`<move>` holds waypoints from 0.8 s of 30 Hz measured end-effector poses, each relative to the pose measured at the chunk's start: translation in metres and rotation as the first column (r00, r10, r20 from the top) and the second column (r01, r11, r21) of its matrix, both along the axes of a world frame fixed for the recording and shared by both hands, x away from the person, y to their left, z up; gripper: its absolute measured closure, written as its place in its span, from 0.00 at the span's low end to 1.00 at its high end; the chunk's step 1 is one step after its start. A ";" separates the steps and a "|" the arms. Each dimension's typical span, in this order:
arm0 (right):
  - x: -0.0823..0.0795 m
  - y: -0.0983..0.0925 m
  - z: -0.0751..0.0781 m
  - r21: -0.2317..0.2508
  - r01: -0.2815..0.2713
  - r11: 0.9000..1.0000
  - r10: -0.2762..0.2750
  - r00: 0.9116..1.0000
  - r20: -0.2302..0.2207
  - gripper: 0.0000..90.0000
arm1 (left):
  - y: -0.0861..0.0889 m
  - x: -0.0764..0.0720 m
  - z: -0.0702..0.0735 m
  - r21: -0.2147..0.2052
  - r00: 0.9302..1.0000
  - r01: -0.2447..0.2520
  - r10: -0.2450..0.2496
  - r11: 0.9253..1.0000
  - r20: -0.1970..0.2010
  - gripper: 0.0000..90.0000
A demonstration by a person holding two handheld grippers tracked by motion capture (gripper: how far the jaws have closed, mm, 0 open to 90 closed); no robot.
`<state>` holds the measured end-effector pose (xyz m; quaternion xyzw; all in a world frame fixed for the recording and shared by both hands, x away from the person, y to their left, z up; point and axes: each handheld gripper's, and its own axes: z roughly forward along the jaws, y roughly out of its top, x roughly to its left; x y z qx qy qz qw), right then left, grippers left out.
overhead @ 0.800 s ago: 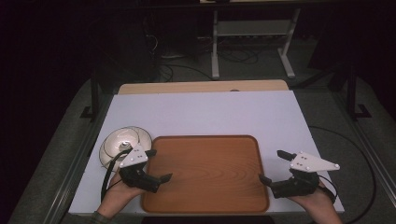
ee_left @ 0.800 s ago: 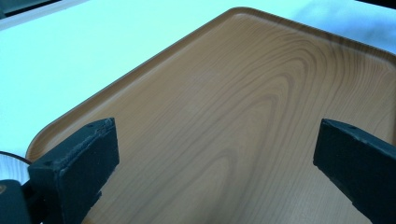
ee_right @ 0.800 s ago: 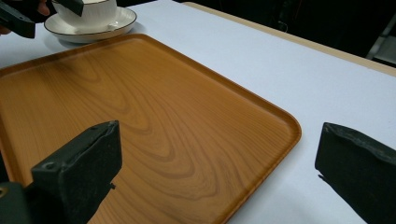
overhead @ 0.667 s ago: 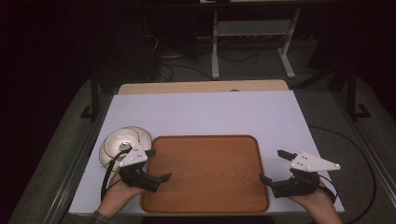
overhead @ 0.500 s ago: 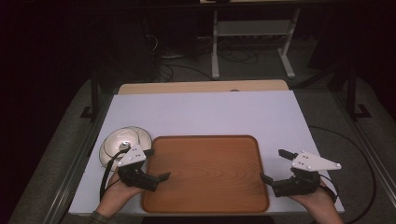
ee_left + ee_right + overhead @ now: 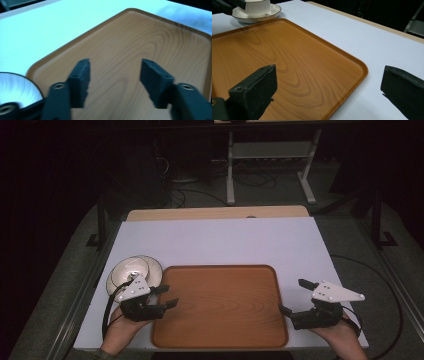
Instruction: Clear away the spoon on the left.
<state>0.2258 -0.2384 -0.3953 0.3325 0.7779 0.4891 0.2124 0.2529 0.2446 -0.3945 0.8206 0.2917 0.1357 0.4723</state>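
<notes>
Flanking an unlabelled wooden tray (image 6: 220, 305): two gaping tools (image 6: 162, 296) (image 6: 295, 297)

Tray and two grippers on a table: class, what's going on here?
A person holds a gripper in each hand at either end of a wooden tray. The left gripper hangs open over the tray's left edge, the right gripper open at its right edge. Neither grips anything. A cup on a saucer sits beside the tray.

Saucer (image 6: 134, 272) just left of tray (image 6: 220, 307)
</notes>
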 end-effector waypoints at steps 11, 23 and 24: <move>0.003 0.001 0.000 0.003 -0.009 1.000 0.009 1.000 0.004 0.00 | 0.011 -0.003 0.007 0.004 0.998 -0.046 0.046 0.999 -0.048 1.00; 0.003 0.000 0.001 0.003 -0.004 1.000 0.004 1.000 0.008 0.00 | 0.017 -0.005 0.009 0.016 0.998 -0.055 0.055 0.998 -0.034 1.00; 0.003 0.000 0.001 0.004 -0.005 1.000 0.005 1.000 0.008 0.00 | 0.018 -0.005 0.009 0.009 0.997 -0.062 0.062 0.998 -0.036 1.00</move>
